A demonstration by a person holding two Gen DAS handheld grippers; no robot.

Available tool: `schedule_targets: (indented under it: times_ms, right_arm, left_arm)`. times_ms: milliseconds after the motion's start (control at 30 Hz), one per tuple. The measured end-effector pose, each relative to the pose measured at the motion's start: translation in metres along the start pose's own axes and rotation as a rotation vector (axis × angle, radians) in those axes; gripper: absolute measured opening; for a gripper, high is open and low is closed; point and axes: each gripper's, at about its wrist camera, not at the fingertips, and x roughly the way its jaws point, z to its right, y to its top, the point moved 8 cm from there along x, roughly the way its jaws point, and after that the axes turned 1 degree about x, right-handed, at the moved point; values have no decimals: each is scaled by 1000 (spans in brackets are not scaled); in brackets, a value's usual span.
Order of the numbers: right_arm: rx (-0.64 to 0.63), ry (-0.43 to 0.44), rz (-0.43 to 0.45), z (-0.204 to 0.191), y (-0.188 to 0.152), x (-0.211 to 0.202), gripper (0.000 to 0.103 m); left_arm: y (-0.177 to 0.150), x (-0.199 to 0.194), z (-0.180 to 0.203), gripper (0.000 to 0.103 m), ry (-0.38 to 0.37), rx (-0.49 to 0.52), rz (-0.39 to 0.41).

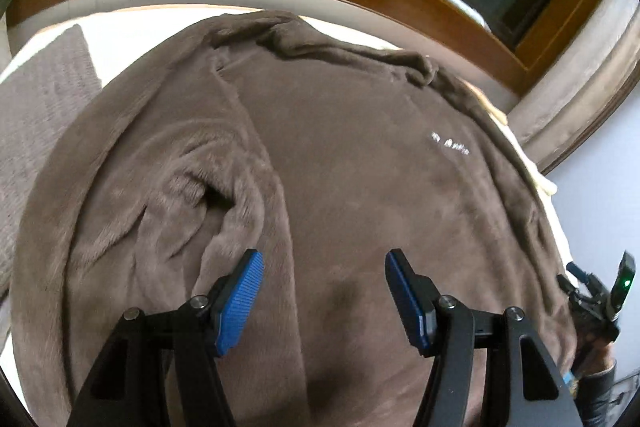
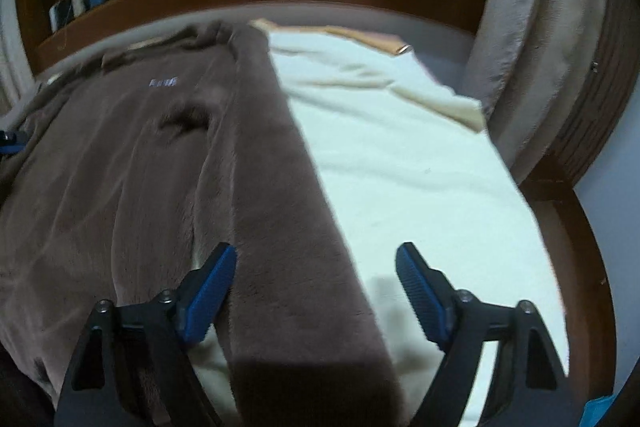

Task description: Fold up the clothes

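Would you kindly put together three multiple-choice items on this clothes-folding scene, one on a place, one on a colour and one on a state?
1. Where does the brown fleece garment lie?
A. On the cream sheet of the bed
B. On a hanger
C. In a basket

2. What colour are the pads on the gripper fingers?
A. Red
B. Blue
C. White

3. How does the left gripper stand?
A. Shut on the garment's collar
B. Open, with nothing between the pads
C. Shut on a pair of glasses

Answers: 1 A, the right wrist view shows the garment spread flat on the cream sheet. 2 B, the ribbed pads are blue in both views. 3 B, the pads stand well apart above the fabric, gripping nothing.
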Motion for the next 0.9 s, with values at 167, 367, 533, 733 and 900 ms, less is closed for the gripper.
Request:
schedule_targets:
  times_ms: [167,367,533,733,900]
  right_arm:
    - [-79,1,-33,-14,-5,9,26]
    - [-86,-158,98,12,33,-25,14]
    - [-65,-319,210,52,83,-41,14]
    - [-81,-420,181,75,112,-1,14]
    - [-35,-445,79,105,103,39,14]
  left_arm:
    - [-10,1,-7,65,36,15,10]
    - [-13,5,-12,65,41,8,6]
    - [-12,5,-11,66,48,15,7]
    - [-13,5,-11,66,53,19,15]
    - [-14,9,-14,68,41,10,12]
